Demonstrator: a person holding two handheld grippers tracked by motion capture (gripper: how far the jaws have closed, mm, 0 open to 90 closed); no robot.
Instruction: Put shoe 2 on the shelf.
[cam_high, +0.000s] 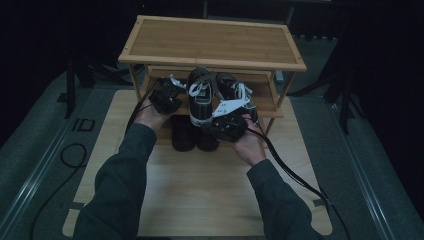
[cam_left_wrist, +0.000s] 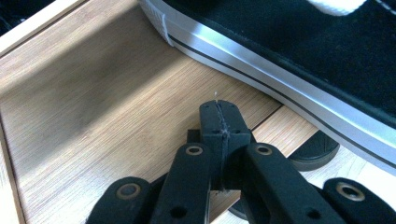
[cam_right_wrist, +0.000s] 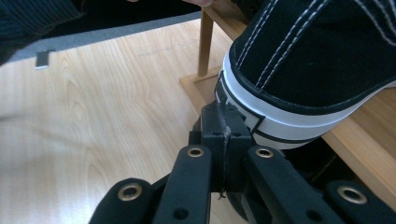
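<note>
Landmark: wooden shoe rack (cam_high: 215, 40), standing at the far end of the pale board (cam_high: 200, 195) on the table.
Left shoe: black sneaker (cam_high: 200, 97) with white laces and white sole, on the rack's lower shelf, heel jutting over the shelf's front edge.
Right shoe: second black sneaker (cam_high: 231, 89), just beside the first on the same shelf.
Dark pair: two dark shoes (cam_high: 192, 134) below the shelf, on the board at the rack's foot.
Left gripper (cam_left_wrist: 219, 116): jaws pressed together, empty, over the shelf just beside the sneaker's white sole.
Right gripper (cam_right_wrist: 223, 122): jaws pressed together, empty, tip at the sneaker's heel by the shelf's front edge.
</note>
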